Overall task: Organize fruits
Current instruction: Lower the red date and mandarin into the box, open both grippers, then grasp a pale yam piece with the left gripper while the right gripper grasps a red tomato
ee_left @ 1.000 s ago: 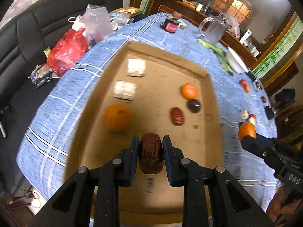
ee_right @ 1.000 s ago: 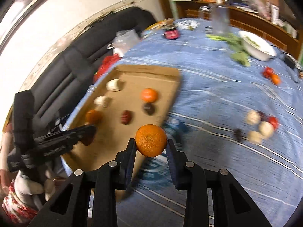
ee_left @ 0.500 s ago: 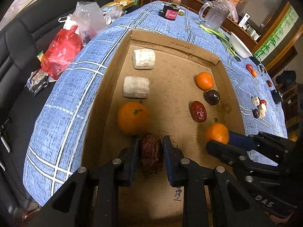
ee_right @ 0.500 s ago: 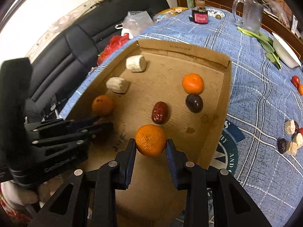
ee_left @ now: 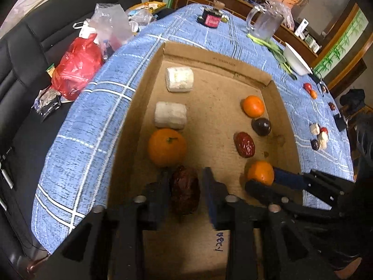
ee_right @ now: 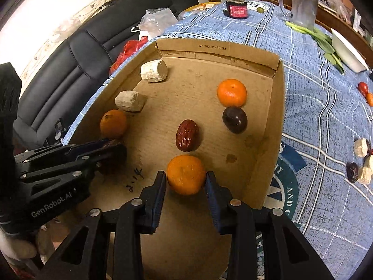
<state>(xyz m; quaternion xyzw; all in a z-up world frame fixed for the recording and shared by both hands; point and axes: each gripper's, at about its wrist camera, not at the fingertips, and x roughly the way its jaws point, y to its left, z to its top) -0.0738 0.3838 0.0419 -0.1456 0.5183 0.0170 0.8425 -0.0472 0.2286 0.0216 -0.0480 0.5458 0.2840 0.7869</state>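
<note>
A cardboard box [ee_left: 216, 58] lies on the blue cloth. My left gripper [ee_left: 185, 177] is low inside it at the front left, and its jaws are opening. A dark red date [ee_left: 185, 191] lies between them, with a gap at the right finger [ee_left: 209, 186]. The date sits just in front of an orange [ee_left: 166, 147]. My right gripper [ee_right: 185, 177] is at the box's front right and its jaws are opening too. A second orange [ee_right: 186, 175] rests on the box floor between them, the pads right at its sides.
The box also holds two white chunks [ee_left: 179, 79], another orange [ee_left: 253, 106], a dark plum [ee_left: 261, 126] and a red date [ee_left: 244, 144]. Loose fruits [ee_left: 318, 135] lie on the cloth to the right. A glass pitcher [ee_left: 265, 25] and a white bowl [ee_left: 297, 60] stand behind, a red bag [ee_left: 77, 67] on the sofa to the left.
My right gripper carried its orange from over the cloth down into the box. My left gripper lowered the date beside the orange. Both pairs of jaws have widened.
</note>
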